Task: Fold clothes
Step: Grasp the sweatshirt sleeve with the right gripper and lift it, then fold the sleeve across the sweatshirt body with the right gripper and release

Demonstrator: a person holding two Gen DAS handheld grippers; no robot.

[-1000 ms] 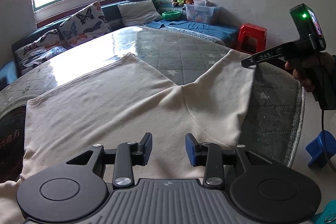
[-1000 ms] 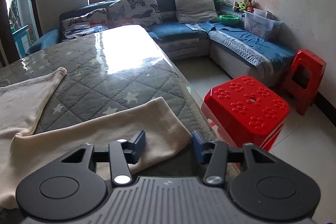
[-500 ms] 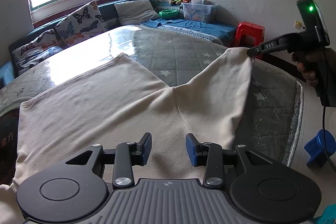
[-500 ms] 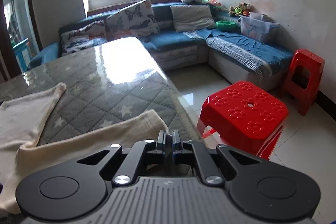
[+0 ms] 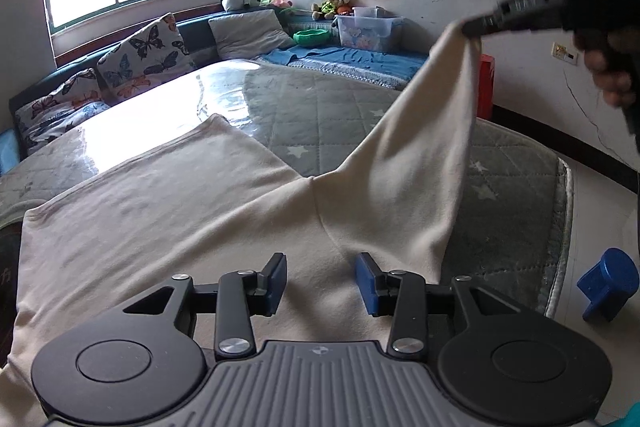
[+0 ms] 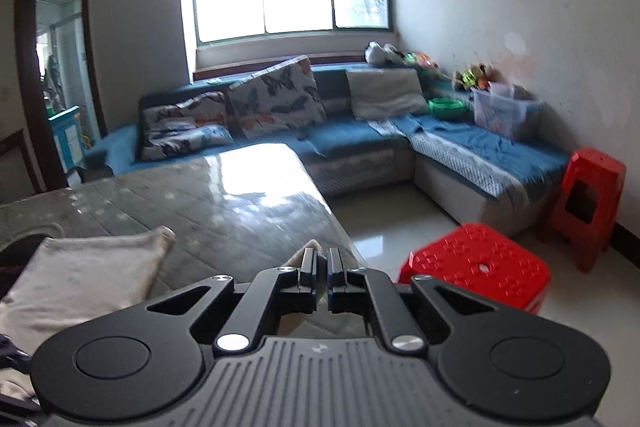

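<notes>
A cream garment (image 5: 180, 211) lies spread on the grey quilted table cover (image 5: 320, 107). Its right limb (image 5: 420, 131) slopes up off the table to my right gripper (image 5: 472, 27), which is shut on the limb's end at the upper right of the left wrist view. In the right wrist view a tip of cream cloth (image 6: 314, 247) shows by the closed fingertips of that right gripper (image 6: 322, 263). The garment's other limb (image 6: 88, 275) lies flat to the left. My left gripper (image 5: 322, 281) hovers over the garment's middle, its jaws opening slightly with nothing between them.
A blue corner sofa (image 6: 360, 147) with butterfly cushions runs along the window wall. Two red stools (image 6: 476, 267) (image 6: 588, 195) stand on the tiled floor right of the table. A blue stool (image 5: 608, 283) sits by the table's right edge.
My right gripper closed on the end of the garment's right limb and rose, lifting that limb off the table. The left gripper stayed over the garment's middle.
</notes>
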